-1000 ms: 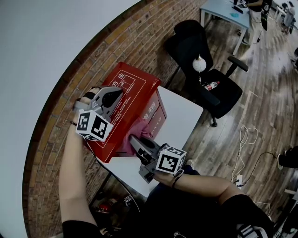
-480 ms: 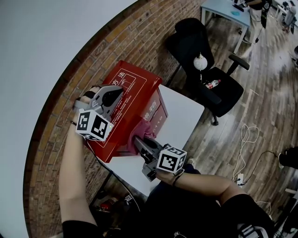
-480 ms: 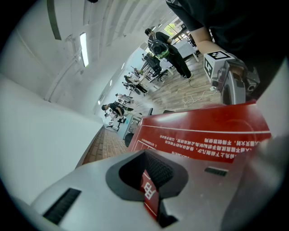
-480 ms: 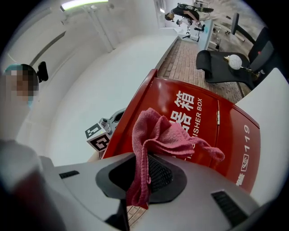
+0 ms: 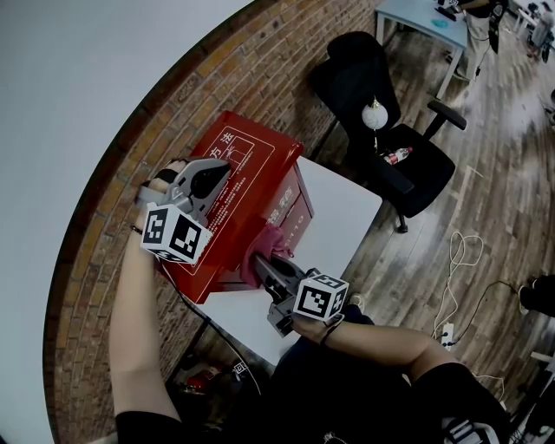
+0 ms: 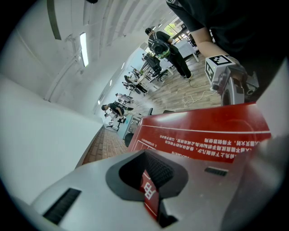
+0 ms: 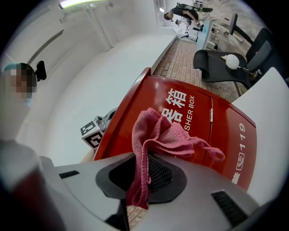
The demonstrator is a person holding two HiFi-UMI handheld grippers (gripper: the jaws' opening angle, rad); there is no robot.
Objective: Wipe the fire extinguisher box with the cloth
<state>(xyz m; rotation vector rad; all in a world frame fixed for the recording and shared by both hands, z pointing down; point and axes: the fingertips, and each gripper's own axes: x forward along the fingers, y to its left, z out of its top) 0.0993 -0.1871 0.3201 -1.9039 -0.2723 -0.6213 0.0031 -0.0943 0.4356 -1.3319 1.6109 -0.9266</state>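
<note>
The red fire extinguisher box [image 5: 251, 186] stands on a white table [image 5: 342, 212] against the brick wall. My left gripper [image 5: 217, 173] lies on the box's top at its far left edge. In the left gripper view [image 6: 146, 187] the jaws are closed on a thin red printed panel of the box [image 6: 198, 135]. My right gripper [image 5: 263, 260] is shut on a pink cloth [image 5: 267, 243] and holds it against the box's front face. In the right gripper view the cloth [image 7: 162, 131] hangs out of the jaws [image 7: 140, 176] and drapes over the white lettering on the box [image 7: 216, 122].
A black office chair [image 5: 381, 130] with a white ball and a bottle on its seat stands just beyond the table. Cables [image 5: 455, 286] lie on the wooden floor at the right. A light blue table [image 5: 416, 22] is at the top right.
My right gripper has slid the cloth a little to the right along the box's front face, and the cloth looks more bunched. The left gripper has not moved.
</note>
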